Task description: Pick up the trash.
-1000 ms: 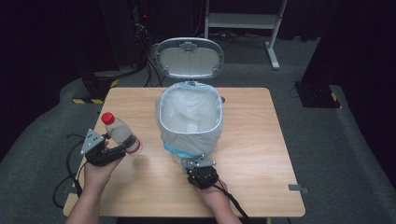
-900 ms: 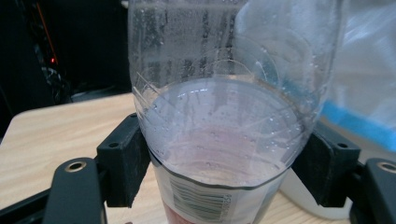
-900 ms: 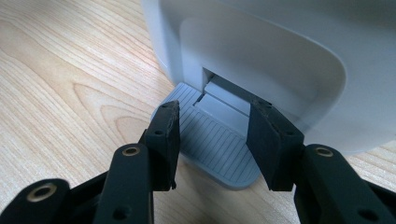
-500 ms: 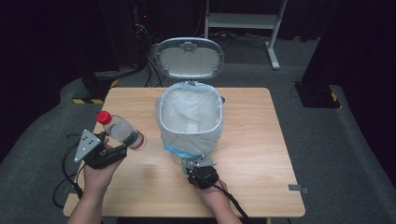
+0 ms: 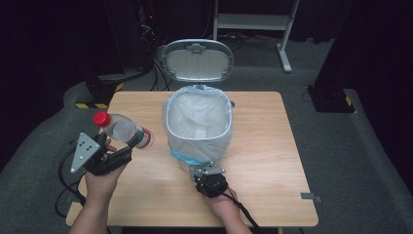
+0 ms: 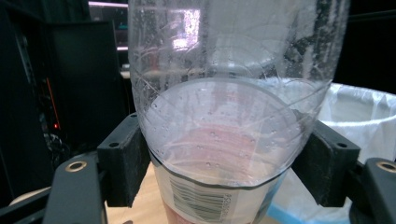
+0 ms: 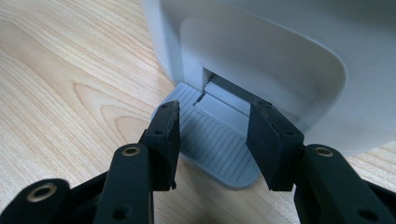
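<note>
Holding the clear plastic bottle with the red cap [image 5: 122, 129] clamped in our left gripper [image 5: 127, 148], we were mid-carry, the bottle off the table at nine o'clock of the grey pedal bin with the white liner [image 5: 197, 122]. Our right gripper [image 7: 212, 135] rested jaws apart on the bin's ribbed grey pedal [image 7: 215, 144], apparently pressing it, since the lid [image 5: 197, 60] stood open. Next we needed to swing the bottle over the liner's rim, then release.

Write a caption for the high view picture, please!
Left gripper holds a red-capped bottle beside the open bin while the right gripper presses its pedal.
</note>
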The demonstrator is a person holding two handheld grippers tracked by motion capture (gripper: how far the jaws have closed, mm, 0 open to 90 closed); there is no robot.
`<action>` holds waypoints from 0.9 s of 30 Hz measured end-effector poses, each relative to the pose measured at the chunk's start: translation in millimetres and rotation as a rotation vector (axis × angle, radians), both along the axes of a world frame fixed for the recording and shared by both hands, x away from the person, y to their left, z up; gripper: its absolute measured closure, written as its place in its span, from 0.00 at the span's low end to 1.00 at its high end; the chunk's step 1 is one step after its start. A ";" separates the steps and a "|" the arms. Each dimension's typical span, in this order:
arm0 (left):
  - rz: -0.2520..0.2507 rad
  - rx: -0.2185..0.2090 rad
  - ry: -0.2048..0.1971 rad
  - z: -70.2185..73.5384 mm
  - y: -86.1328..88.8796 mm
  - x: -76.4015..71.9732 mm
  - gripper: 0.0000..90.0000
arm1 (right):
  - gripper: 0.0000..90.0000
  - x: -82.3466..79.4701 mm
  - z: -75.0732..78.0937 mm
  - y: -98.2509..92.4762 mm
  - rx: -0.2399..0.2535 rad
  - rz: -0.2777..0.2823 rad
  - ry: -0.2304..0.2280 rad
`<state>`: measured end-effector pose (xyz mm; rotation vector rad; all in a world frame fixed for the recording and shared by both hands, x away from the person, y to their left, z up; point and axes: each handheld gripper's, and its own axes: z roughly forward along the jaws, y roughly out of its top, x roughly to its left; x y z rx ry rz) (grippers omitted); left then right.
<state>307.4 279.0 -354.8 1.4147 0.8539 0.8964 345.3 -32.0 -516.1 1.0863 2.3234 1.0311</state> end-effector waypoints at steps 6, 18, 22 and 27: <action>0.005 -0.020 -0.048 15.7 0.2 -0.9 0.30 | 0.60 -0.3 -0.1 0.1 -0.001 -0.001 -0.003; 0.001 -0.032 -0.097 35.6 -2.5 2.5 0.30 | 0.60 -1.0 -0.3 0.5 0.001 -0.001 -0.005; -0.003 -0.031 -0.105 40.6 -4.9 5.1 0.30 | 0.60 -1.0 -0.3 0.4 0.002 0.000 -0.005; -0.017 -0.032 -0.128 59.0 -13.1 12.6 0.30 | 0.60 -0.9 -0.4 0.2 0.000 0.001 -0.008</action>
